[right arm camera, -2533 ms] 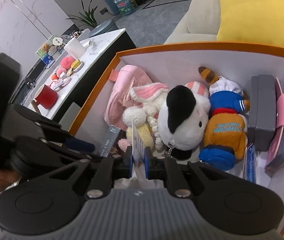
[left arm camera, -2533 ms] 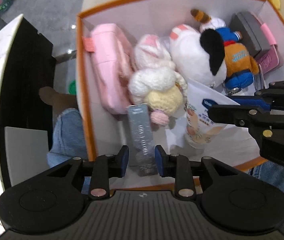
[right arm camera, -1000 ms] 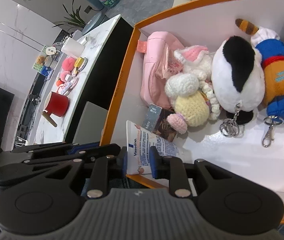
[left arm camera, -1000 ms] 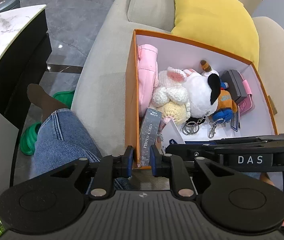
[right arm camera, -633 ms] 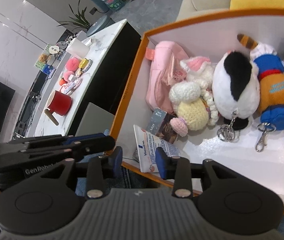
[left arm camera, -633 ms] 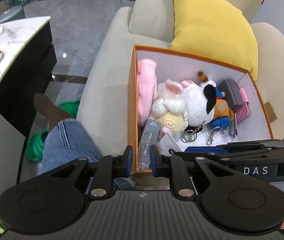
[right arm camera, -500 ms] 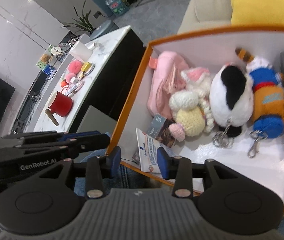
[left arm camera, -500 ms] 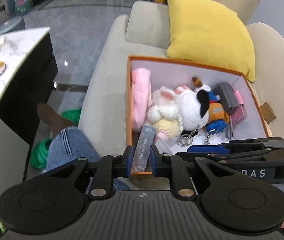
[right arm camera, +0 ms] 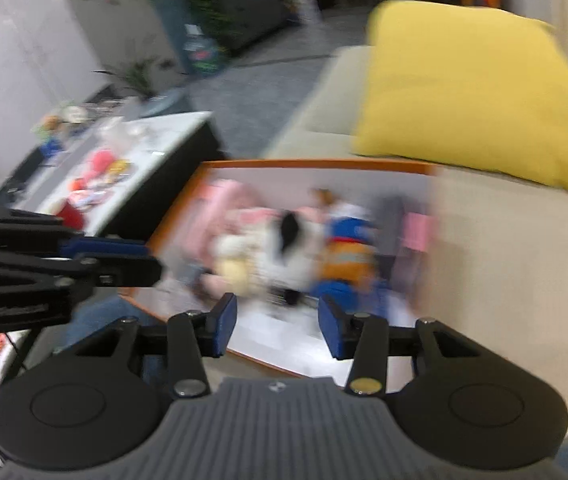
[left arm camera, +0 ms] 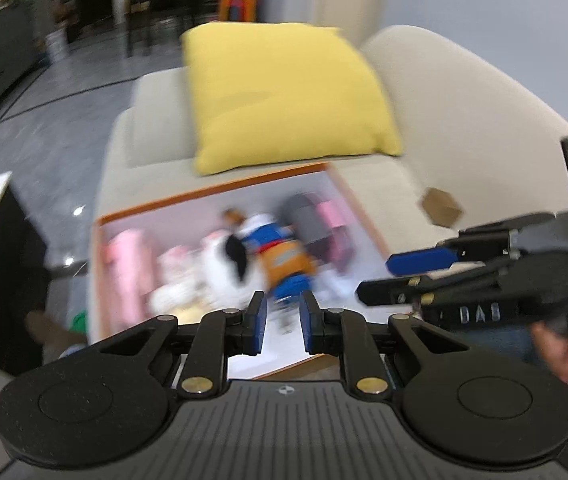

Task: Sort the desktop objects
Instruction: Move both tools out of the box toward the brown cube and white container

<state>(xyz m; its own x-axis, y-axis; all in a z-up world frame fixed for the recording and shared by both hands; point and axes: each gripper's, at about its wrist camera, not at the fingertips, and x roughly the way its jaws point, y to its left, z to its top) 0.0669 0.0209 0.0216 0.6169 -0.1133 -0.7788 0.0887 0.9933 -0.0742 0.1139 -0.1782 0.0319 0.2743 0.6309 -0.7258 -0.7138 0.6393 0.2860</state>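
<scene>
Both views are motion-blurred. An orange-rimmed box (left arm camera: 212, 190) with a white inside sits on a beige sofa and holds plush toys, a pink pouch and a grey case; it also shows in the right wrist view (right arm camera: 315, 163). My left gripper (left arm camera: 282, 322) is open and empty, raised above the box's near side. My right gripper (right arm camera: 278, 326) is open wide and empty, above the box's near edge. The right gripper also shows in the left wrist view (left arm camera: 415, 270), and the left gripper in the right wrist view (right arm camera: 116, 258).
A yellow cushion (left arm camera: 284, 96) leans on the sofa behind the box. A white-topped black table (right arm camera: 124, 152) with small objects and a red cup stands to the left. A small brown piece (left arm camera: 439, 206) lies on the sofa right of the box.
Both grippers have pulled up and back from the box. The left let go of the grey photo-card box and the right let go of the Vaseline tube; both jaws have opened.
</scene>
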